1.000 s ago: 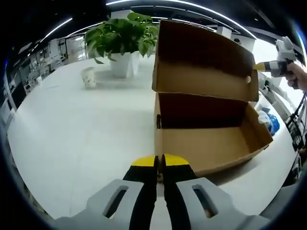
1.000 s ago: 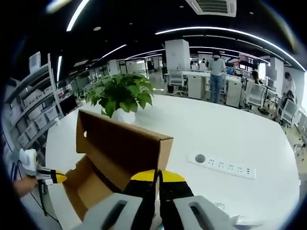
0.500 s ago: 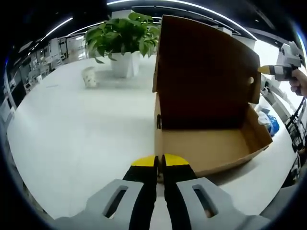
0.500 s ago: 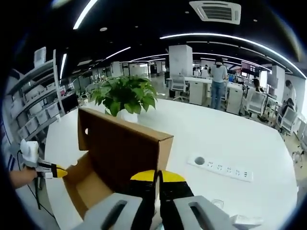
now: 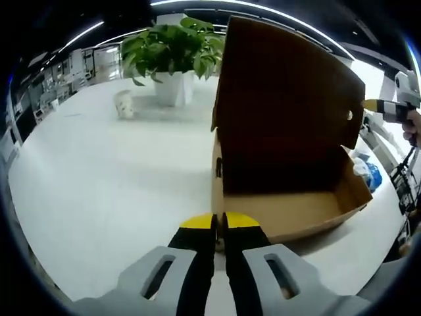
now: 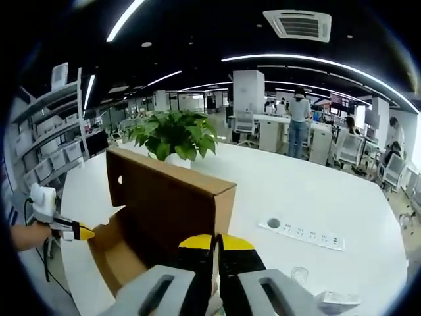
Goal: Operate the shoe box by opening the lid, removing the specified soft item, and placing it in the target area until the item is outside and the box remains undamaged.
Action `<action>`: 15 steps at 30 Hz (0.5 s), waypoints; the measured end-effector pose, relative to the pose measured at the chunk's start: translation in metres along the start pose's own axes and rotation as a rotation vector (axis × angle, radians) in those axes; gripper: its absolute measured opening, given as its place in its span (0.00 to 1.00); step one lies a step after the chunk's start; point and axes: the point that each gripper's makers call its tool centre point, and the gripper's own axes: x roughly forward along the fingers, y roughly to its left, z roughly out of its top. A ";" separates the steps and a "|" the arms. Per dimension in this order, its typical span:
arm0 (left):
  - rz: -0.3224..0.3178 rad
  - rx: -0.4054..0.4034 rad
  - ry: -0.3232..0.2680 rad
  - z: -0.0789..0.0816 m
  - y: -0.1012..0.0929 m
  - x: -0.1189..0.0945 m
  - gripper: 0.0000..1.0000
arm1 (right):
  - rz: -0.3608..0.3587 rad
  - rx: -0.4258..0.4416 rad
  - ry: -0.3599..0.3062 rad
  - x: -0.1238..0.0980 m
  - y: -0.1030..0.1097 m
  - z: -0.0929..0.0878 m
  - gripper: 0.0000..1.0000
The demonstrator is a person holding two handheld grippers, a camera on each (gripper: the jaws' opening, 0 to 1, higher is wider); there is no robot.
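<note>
White and broad, the table (image 5: 92, 171) stands in an open-plan office with strip lights overhead, shelving along one side and desks with people at the far end. A potted plant (image 5: 172, 49) sits toward the table's far edge with a small pale cup (image 5: 123, 104) beside it; a white power strip (image 6: 304, 234) lies on the open tabletop, well apart from the box.

A cardboard shoe box (image 5: 289, 210) rests near the table's edge, and its lid (image 5: 283, 99) stands raised, close to upright, hinged along the back wall. From the right gripper view the lid's plain outer face (image 6: 168, 204) is seen from behind.

In the left gripper view the left gripper (image 5: 219, 222) has its yellow-tipped jaws pressed together with nothing between them, just in front of the box's near corner. The right gripper (image 6: 214, 242) is likewise closed and empty in its own view, close behind the lid; whether it touches the lid I cannot tell.

Opening looks done. The part of the box floor that shows is bare cardboard; I cannot make out any soft item inside, though the rest of the interior is hidden by the walls and by shadow. Finding the item, lifting it out and setting it down in the target area all remain, as far as I can judge. No tear or crease shows on the box.
</note>
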 end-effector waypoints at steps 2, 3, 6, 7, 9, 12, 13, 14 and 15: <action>-0.001 -0.002 -0.002 0.000 0.000 0.000 0.02 | -0.002 -0.005 -0.004 -0.001 0.001 -0.001 0.00; -0.001 -0.003 -0.003 0.000 0.000 0.000 0.02 | -0.004 -0.015 -0.007 -0.003 0.002 -0.002 0.00; -0.002 -0.007 -0.005 0.000 0.000 -0.001 0.02 | -0.003 -0.024 -0.010 -0.005 0.004 -0.003 0.00; -0.003 -0.006 -0.005 0.000 0.000 -0.001 0.02 | -0.004 -0.028 -0.012 -0.007 0.005 -0.004 0.00; -0.003 -0.006 -0.006 0.000 0.000 -0.001 0.02 | -0.007 -0.038 -0.017 -0.009 0.007 -0.006 0.00; -0.005 -0.001 -0.012 -0.001 0.000 -0.002 0.02 | -0.007 -0.047 -0.022 -0.012 0.008 -0.007 0.00; -0.005 0.000 -0.013 -0.001 0.000 -0.002 0.02 | -0.007 -0.044 -0.023 -0.012 0.008 -0.007 0.00; -0.006 0.000 -0.015 0.000 0.000 -0.002 0.02 | -0.004 -0.039 -0.024 -0.012 0.007 -0.008 0.00; -0.006 -0.002 -0.016 0.000 0.000 -0.002 0.02 | -0.004 -0.041 -0.025 -0.012 0.007 -0.009 0.00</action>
